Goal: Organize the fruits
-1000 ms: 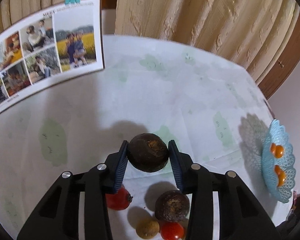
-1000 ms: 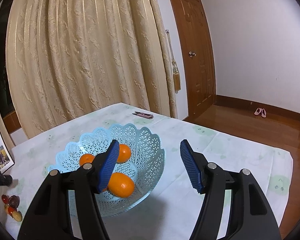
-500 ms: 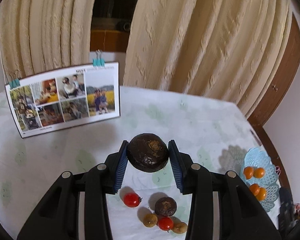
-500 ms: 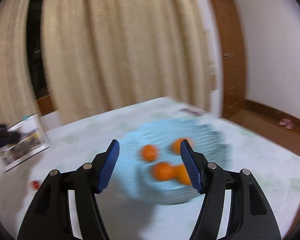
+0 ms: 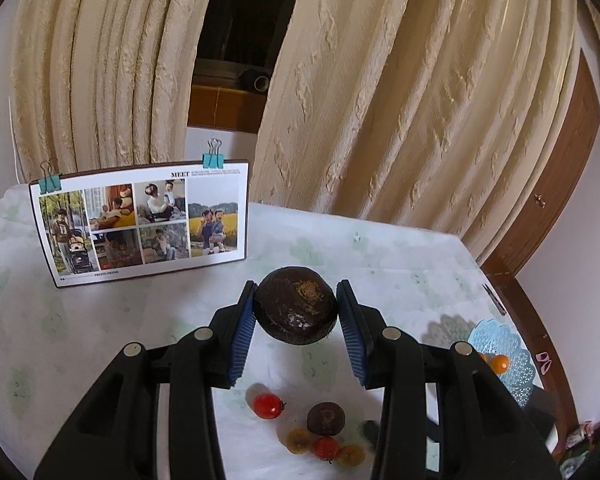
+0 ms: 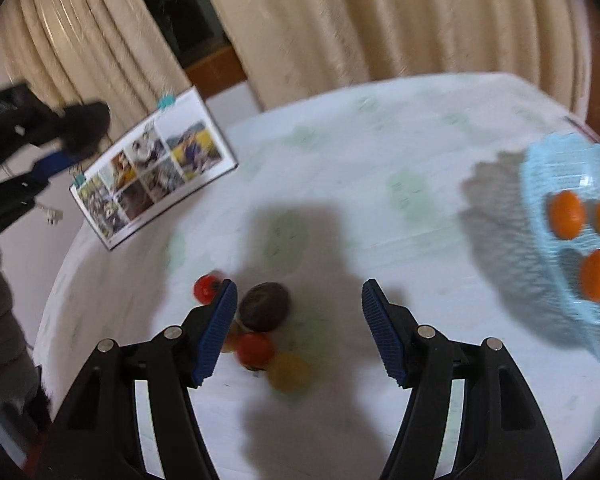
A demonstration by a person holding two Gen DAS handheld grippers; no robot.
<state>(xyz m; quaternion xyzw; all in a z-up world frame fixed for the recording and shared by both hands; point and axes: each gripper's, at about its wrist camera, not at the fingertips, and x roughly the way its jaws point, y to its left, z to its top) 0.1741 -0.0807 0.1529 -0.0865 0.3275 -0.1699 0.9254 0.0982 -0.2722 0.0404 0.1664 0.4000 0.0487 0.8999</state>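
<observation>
While the dark fruit hangs clear of the counter, its handling reads as follows.

Held fruit: a dark brown round fruit [image 5: 296, 310] with a rough, scuffed rind sits between the blue pads of the left hand-held gripper [image 5: 297, 322], clamped at its widest part, well above the counter [image 5: 380, 248].
Handling: it looks firm-shelled and fairly light; the ribbed pads suit its curve, and a hold across the middle seems safest, since a round body could roll out of an off-centre pinch.
Right hand-held gripper [image 6: 299, 326]: jaws spread wide and empty, hovering over the pile.
Pile on the counter: a second dark fruit [image 6: 265, 306], a cherry tomato [image 6: 254, 350] touching it, another tomato [image 6: 206, 288] and yellowish small fruits, blurred.
Tomatoes: probably soft and thin-skinned, so they call for a light squeeze.
Basket: the blue lattice basket [image 6: 540, 184] holds oranges [image 6: 566, 214] at the right, well apart from the pile.
</observation>
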